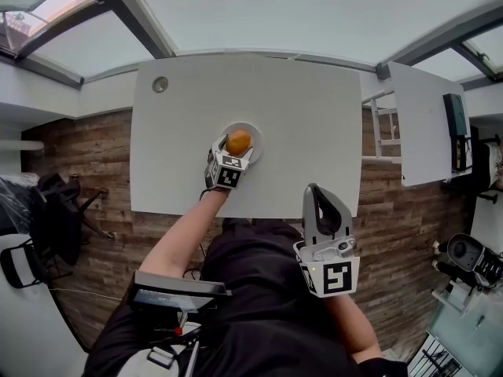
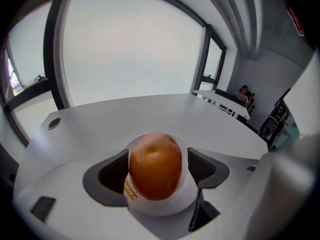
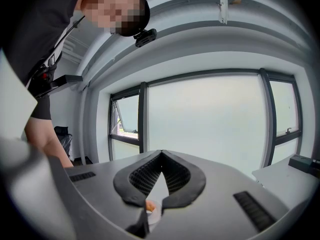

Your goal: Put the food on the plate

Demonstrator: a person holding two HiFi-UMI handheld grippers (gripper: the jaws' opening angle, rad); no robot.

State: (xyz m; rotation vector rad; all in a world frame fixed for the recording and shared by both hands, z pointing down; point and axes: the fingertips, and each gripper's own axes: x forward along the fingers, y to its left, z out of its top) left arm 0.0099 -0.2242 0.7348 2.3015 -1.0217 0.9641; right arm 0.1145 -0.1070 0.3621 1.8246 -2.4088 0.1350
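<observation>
A round orange-brown food item (image 1: pixel 238 141) rests on a small white plate (image 1: pixel 253 132) on the white table (image 1: pixel 306 132). My left gripper (image 1: pixel 233 152) reaches it from the near side. In the left gripper view the food (image 2: pixel 156 165) stands between the two dark pads (image 2: pixel 114 171), over the plate (image 2: pixel 186 194); a thin strip of white shows at the right pad, so the jaws stand open around it. My right gripper (image 1: pixel 314 191) hangs off the table's near edge, by the person's body. Its jaws (image 3: pixel 161 154) are shut and empty.
A round grommet (image 1: pixel 160 84) sits in the table's far left corner. A second white table (image 1: pixel 424 124) stands to the right, and a black chair (image 1: pixel 59 210) on the wood floor to the left. A device (image 1: pixel 177 289) hangs on the person's chest.
</observation>
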